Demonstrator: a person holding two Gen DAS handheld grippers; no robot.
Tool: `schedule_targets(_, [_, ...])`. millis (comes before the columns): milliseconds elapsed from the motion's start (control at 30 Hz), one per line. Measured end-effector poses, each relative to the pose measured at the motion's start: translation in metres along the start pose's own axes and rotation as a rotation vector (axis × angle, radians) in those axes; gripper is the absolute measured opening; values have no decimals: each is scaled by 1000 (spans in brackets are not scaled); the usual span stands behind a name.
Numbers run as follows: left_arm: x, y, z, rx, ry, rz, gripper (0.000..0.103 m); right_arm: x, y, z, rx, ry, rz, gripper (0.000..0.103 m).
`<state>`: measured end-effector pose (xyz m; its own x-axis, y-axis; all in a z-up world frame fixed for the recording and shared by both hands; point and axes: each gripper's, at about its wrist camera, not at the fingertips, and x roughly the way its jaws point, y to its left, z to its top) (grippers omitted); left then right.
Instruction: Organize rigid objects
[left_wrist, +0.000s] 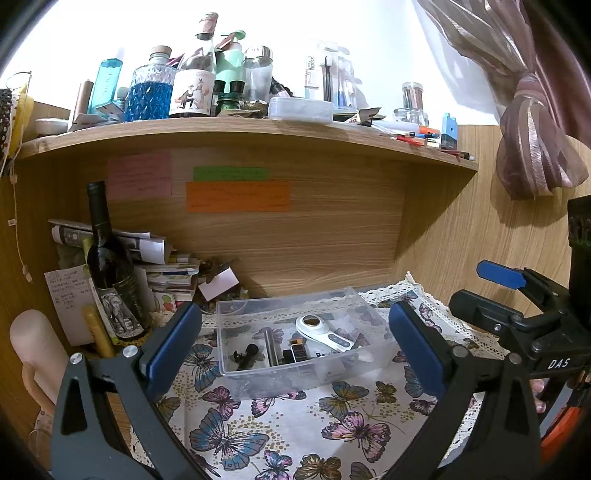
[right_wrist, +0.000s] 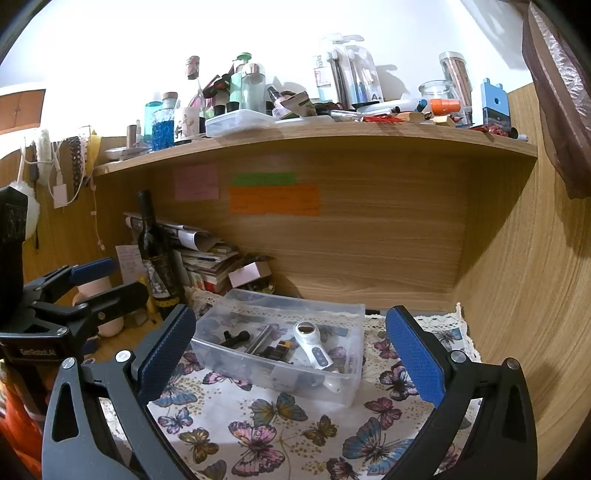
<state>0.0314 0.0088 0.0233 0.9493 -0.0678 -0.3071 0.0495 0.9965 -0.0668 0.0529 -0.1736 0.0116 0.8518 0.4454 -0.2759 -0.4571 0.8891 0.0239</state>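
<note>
Now, left gripper: blue ribbed pads spread wide, nothing between them.
Right gripper: pads likewise wide apart, empty.
Bin: clear rigid plastic, rectangular, on the butterfly-print cloth, at 12 o'clock from both grippers.
Bin contents: white glossy handheld device with a round lens, metal cylinder, small black clip, dark box.
Surroundings: dark glass wine bottle at 10 o'clock, stacked papers behind it.
Overhead: wooden shelf crowded with bottles.
</note>
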Motion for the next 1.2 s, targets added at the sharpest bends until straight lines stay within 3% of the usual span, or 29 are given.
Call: schedule_targets(1200, [-4, 1, 0, -10, -16, 0, 103, -1, 6, 2, -8, -7, 19, 103])
